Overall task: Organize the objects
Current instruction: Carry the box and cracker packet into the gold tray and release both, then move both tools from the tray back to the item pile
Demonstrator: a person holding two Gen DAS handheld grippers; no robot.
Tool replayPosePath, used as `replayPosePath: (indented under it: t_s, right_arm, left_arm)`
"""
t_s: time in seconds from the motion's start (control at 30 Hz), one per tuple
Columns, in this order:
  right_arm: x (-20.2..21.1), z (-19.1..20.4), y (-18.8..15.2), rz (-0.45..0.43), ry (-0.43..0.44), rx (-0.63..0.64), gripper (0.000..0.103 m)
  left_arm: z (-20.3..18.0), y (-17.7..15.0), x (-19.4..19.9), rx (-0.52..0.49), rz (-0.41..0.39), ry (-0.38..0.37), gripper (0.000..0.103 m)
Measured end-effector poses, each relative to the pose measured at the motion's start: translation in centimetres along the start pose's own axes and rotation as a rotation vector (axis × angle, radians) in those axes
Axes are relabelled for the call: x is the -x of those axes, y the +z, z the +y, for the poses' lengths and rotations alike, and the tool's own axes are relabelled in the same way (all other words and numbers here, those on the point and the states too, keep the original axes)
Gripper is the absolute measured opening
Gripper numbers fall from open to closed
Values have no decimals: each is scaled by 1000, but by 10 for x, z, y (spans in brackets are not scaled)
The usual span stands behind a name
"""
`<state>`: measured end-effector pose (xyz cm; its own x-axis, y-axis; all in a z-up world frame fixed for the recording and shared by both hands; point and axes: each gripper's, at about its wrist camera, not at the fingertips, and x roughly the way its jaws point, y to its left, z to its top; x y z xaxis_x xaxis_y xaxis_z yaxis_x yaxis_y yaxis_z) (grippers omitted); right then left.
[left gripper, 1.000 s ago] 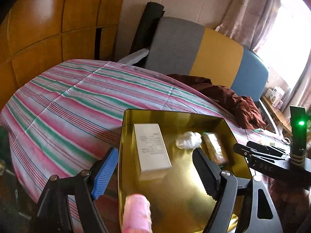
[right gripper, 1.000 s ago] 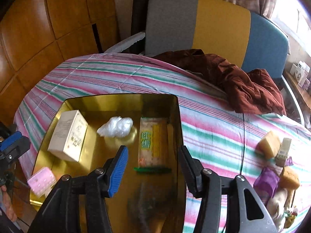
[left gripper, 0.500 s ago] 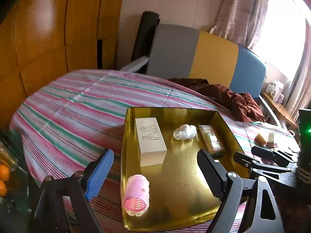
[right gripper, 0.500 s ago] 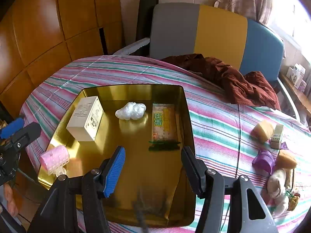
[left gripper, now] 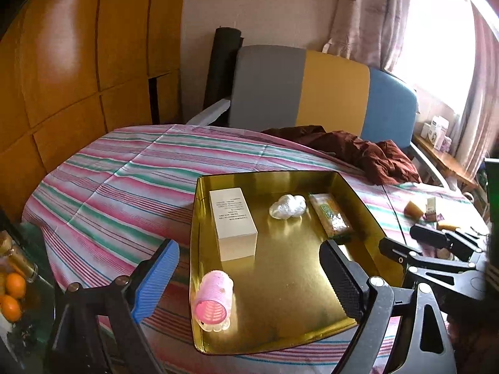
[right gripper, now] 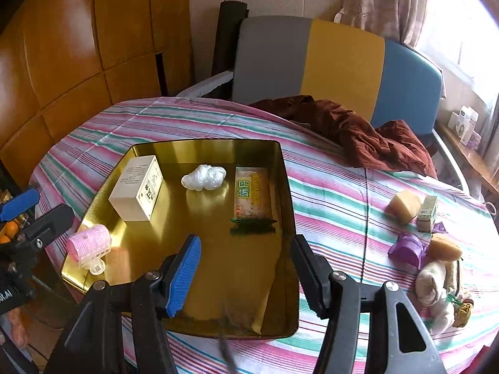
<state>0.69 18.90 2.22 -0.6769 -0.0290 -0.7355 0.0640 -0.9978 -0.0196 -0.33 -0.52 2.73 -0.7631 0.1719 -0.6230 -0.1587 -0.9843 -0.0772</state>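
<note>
A gold tray (left gripper: 195, 218) (right gripper: 288, 187) lies on the striped tablecloth. In it are a white box (left gripper: 232, 218) (right gripper: 137, 187), crumpled white plastic (left gripper: 287, 205) (right gripper: 204, 177), a snack packet (left gripper: 330, 215) (right gripper: 251, 190), a dark green clip (right gripper: 252, 226) and a pink hair roller (left gripper: 213, 299) (right gripper: 89, 244) at the near left corner. My left gripper (left gripper: 249, 246) (right gripper: 31, 218) hovers over the near part of the tray, its jaws opening and nothing between them. Over the tray's near right stands my right gripper (right gripper: 246, 243) (left gripper: 436, 240), open and empty. Beneath it is a dark blur that I cannot identify.
Loose things lie on the cloth right of the tray: a yellow sponge (right gripper: 404, 205), a small carton (right gripper: 427, 208), a purple piece (right gripper: 405, 249), a brown sponge (right gripper: 443, 247), a plush toy (right gripper: 433, 283). A brown cloth (right gripper: 358, 134) lies at the back. Oranges (left gripper: 12, 286) sit off the left edge.
Both grippers have pulled back from the tray. The pink roller, a blur low between the left fingers a second ago, now rests in the tray. The left jaws stand wider.
</note>
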Motion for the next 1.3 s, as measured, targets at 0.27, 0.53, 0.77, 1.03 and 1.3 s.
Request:
replayPosePath:
  t_s: [0.27,0.53,0.77,1.03,1.3]
  right_arm:
    - [3,-13,-6,-7,-18,-19,61]
    - [4,-34,-12,-1,-40,-52,61]
    - [7,-63,-15,-2,-69,-91,69]
    - [16,-122,-8,-24,-147,-150,69]
    - [23,-203,-6,-48,-282,-231,69]
  left_arm:
    - [-20,-8,0,-58,21,-16,92]
    - [-44,-13,0,-142,21,-25,92]
    - [-57,-16,0,-192,21,-33,92]
    - [-75,-15,-2,-246,25,-45,92]
    - [-95,-15,-3,-298,29,-63,92]
